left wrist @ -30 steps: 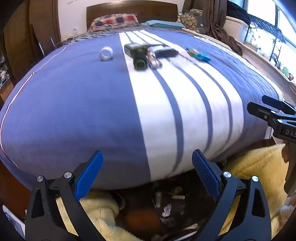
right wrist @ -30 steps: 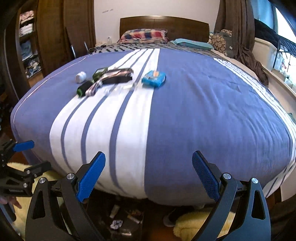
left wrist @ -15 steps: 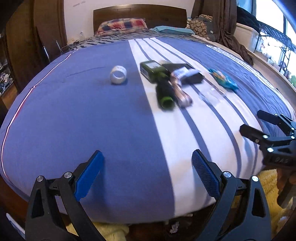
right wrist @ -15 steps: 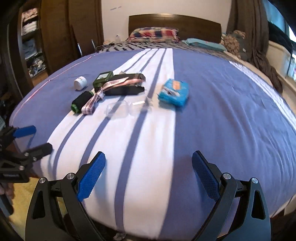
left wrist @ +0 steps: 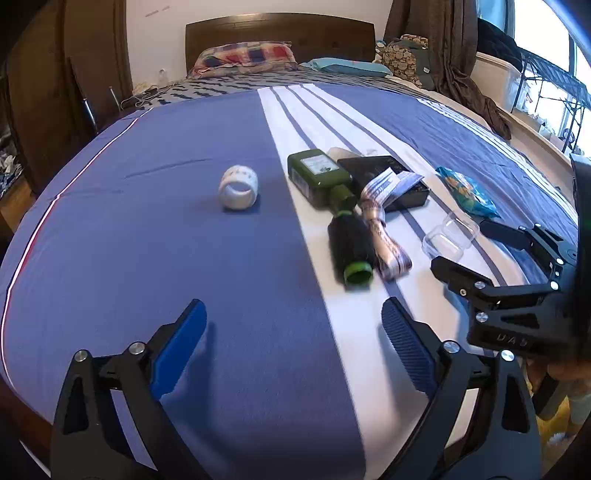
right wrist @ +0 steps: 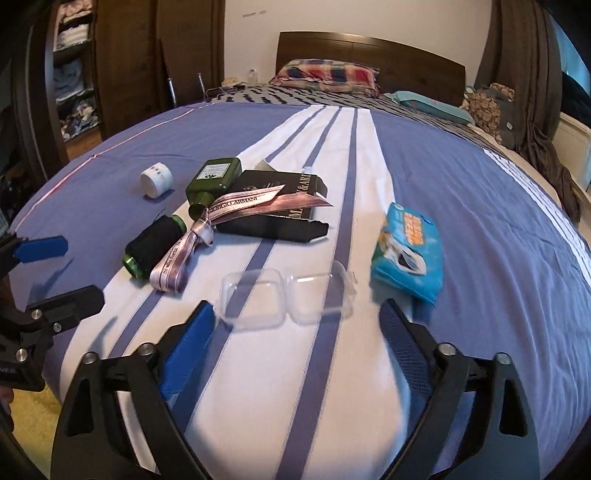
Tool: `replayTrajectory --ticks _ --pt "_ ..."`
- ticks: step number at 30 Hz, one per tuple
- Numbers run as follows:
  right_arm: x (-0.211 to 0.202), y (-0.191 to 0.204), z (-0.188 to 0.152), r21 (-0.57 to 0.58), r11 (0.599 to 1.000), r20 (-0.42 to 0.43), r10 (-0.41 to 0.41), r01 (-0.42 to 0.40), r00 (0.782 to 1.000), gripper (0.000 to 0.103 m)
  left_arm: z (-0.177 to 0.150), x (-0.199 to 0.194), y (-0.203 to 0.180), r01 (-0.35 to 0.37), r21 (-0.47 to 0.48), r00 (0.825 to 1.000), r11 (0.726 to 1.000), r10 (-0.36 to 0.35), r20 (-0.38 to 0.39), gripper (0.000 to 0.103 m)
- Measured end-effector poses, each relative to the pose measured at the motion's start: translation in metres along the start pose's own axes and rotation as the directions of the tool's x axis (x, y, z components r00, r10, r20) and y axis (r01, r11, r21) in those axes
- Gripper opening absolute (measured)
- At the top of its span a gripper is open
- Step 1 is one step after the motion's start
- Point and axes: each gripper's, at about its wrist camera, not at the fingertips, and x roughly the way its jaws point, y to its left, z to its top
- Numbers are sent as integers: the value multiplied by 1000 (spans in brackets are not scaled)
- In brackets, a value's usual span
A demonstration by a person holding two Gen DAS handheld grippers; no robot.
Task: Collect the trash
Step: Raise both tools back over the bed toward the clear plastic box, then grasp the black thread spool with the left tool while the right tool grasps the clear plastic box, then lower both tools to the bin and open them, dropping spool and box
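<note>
Trash lies on a blue and white striped bed (left wrist: 147, 229): a white tape roll (left wrist: 238, 187), a green flat bottle (left wrist: 318, 176), a black spool with green ends (left wrist: 351, 254), a pink ribbon (right wrist: 236, 210), a black box (right wrist: 275, 208), a clear plastic case (right wrist: 286, 297) and a blue wipes pack (right wrist: 408, 253). My left gripper (left wrist: 293, 347) is open and empty, short of the spool. My right gripper (right wrist: 297, 339) is open and empty, just short of the clear case.
A wooden headboard (left wrist: 280, 33) and plaid pillow (left wrist: 245, 53) are at the far end. A wardrobe (right wrist: 74, 70) stands left, curtains (left wrist: 450, 48) and a window shelf right. Yellow rug (left wrist: 546, 424) lies by the bed's foot.
Both grippers have moved up and forward from below the bed's foot edge over the bed toward the trash. The floor under the bed has dropped out of view. Both stay open.
</note>
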Motion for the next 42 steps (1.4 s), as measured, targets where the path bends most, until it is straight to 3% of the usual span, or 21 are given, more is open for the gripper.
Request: replayTrajectory --ticks 4,8,15,22,31,42 --pt "0 -6 2 24 1000 -4 4 -4 1000 74 6 9 -8 28 6 1000 1000 -28 -9 82" --pt "-5 -15 1 45 999 -2 1 -1 1000 74 10 24 -18 5 36 1000 999 -5 -17 70" --pt "-18 -30 -11 70 998 -1 8 -8 1000 74 23 38 -18 -3 15 1000 1000 3 -1 63" --pt "-29 -31 -21 76 997 4 -4 3 1000 74 29 36 -22 5 38 1000 999 -4 -14 25" --pt "-53 -28 -40 85 996 0 1 -1 1000 74 -3 4 -28 6 25 1000 1000 -6 -16 25" --pt "-90 -15 -75 105 994 -10 27 -26 1000 74 -62 -50 -46 56 19 998 998 -56 -4 25"
